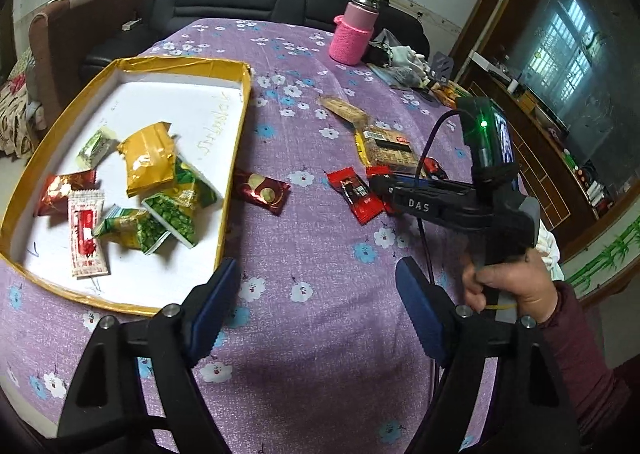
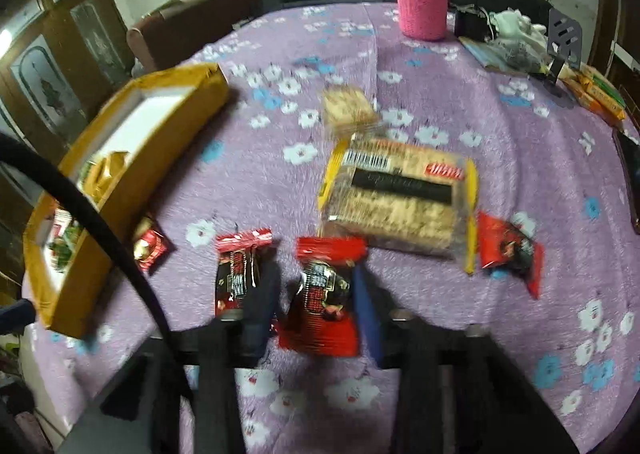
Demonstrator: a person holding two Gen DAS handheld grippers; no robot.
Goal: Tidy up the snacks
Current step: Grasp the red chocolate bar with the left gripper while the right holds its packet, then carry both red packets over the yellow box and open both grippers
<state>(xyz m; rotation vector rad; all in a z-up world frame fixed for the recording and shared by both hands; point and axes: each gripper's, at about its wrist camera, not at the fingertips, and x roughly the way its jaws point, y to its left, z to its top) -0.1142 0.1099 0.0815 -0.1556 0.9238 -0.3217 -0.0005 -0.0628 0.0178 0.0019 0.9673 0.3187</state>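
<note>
We see the red snack packet [image 2: 320, 302] between the fingers of the right tongs [image 2: 316, 294], its long axis running away from us along the fingers, the crimped red end pointing toward the far edge of the table [image 2: 520, 157]. The picture is blurred here, but the two fingers sit close against the packet's sides — the right tongs grip it, narrowly parted around it. A second red packet [image 2: 240, 274] lies just left of the left finger, long axis likewise toward the far edge, and a third [image 2: 510, 250] lies tilted to the right, near the big cracker pack [image 2: 400, 197]. That pack lies flat near the table's middle, long axis crosswise, with a smaller cracker pack [image 2: 348, 109] just beyond it.

From the left wrist view, the left tongs [image 1: 316, 306] stand wide apart, holding nothing, over bare flowered cloth near the near edge. The right tongs [image 1: 380, 189] reach in from the right, with the person's hand [image 1: 508, 286] on the handle. A dark red and gold packet [image 1: 262, 191] lies on the cloth just outside the gold-rimmed box [image 1: 236, 141], which sits toward the table's left edge and holds several snacks — a yellow bag [image 1: 150, 157], green packets [image 1: 172, 217], a white and red one [image 1: 88, 234]. A pink flask [image 1: 354, 29] stands near the far edge.
</note>
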